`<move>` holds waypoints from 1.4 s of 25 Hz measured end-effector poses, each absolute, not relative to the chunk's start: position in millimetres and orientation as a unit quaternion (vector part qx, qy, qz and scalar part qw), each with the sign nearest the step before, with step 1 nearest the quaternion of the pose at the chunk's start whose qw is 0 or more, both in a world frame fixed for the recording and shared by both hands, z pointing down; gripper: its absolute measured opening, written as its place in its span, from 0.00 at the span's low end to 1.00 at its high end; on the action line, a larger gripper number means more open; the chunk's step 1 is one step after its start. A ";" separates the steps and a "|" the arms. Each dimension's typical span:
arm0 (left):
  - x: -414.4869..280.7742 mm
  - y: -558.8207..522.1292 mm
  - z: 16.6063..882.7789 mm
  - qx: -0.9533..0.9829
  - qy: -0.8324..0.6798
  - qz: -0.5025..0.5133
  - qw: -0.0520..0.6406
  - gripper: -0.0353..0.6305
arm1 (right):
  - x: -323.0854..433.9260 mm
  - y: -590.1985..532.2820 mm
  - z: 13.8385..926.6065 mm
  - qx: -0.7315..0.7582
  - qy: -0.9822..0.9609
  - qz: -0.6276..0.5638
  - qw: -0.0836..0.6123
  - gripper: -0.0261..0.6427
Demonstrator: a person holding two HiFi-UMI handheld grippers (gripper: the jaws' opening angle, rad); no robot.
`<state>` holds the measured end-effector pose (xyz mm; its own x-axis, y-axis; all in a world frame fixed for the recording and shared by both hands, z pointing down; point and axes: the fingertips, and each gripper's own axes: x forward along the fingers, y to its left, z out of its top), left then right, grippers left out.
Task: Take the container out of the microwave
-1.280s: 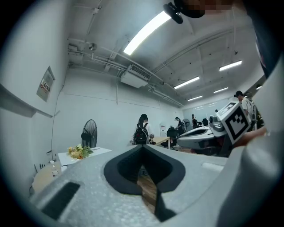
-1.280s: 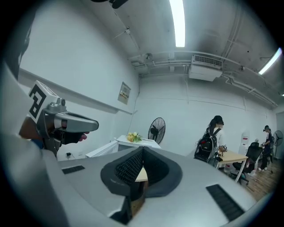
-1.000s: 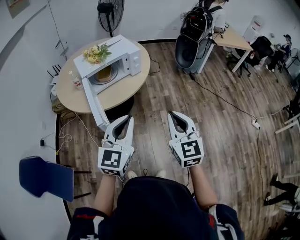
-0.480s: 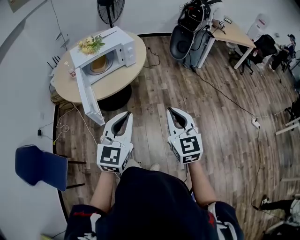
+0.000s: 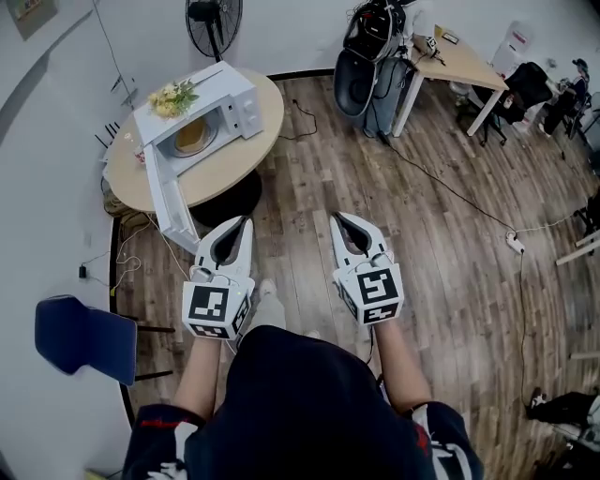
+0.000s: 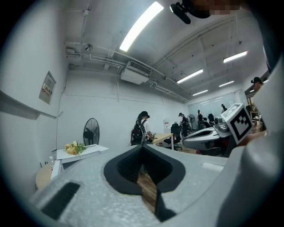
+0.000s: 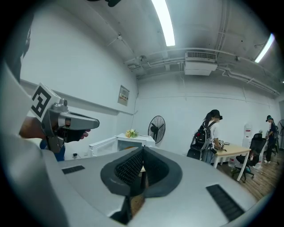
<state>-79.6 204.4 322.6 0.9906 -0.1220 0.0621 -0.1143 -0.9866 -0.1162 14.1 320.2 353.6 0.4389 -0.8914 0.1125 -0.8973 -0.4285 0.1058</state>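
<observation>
Wood-plank floor [image 5: 394, 216] fills most of the head view, seen from steeply above. At upper left a round surface [image 5: 239, 159] carries a white microwave [image 5: 234, 98] w/ flowers [image 5: 173, 95] on its top. Its door [image 5: 167, 197] stands wide open, swung out toward the viewer — the door's free end reaches past the surface's rim, over the floor. The container [image 5: 192, 138], yellow-orange, sits inside the open cavity, untouched.

Both grippers are held side by side low in the view, pointing up-frame, well apart from the microwave. Left hand-held gripper [image 5: 246, 221]: jaws closed tip to tip, nothing btwn them. Its tips are near the door's free end but not touching it. Right hand-held gripper [image 5: 336, 217]: jaws also fully closed and empty, over the floor.

Room to move: open floor lies btwn the grippers and the surface's near rim. The left side is tight — a wall [image 5: 47, 187] curves close behind the surface, and a blue chair [image 5: 84, 337] stands beside it at lower left. A fan [image 5: 208, 14] stands beyond the surface. To the right the floor is wide, crossed by a thin cable [image 5: 450, 187] that runs up toward a far surface [image 5: 464, 66] at top right.
</observation>
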 end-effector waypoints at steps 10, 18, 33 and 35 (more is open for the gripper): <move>-60.2 191.8 332.9 -0.996 0.062 -0.036 0.052 0.07 | 35.0 305.3 361.3 0.841 -0.535 0.021 0.076 0.05; -27.9 149.6 338.4 -0.996 0.072 -0.035 0.043 0.07 | 67.6 256.7 363.3 0.832 -0.548 0.019 0.080 0.05; 43.7 9.0 354.1 -0.993 0.095 -0.063 0.027 0.07 | 138.4 98.7 376.0 0.805 -0.585 0.046 0.091 0.05; 50.5 -13.9 356.1 -0.992 0.102 -0.066 0.017 0.07 | 146.3 75.8 377.0 0.802 -0.588 0.051 0.089 0.05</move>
<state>50.5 -13.9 356.1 0.9705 -0.2041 0.1281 -0.1995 -0.9787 -0.0478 146.3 75.8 377.0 0.3028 -0.9345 0.1869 -0.9528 -0.2920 0.0836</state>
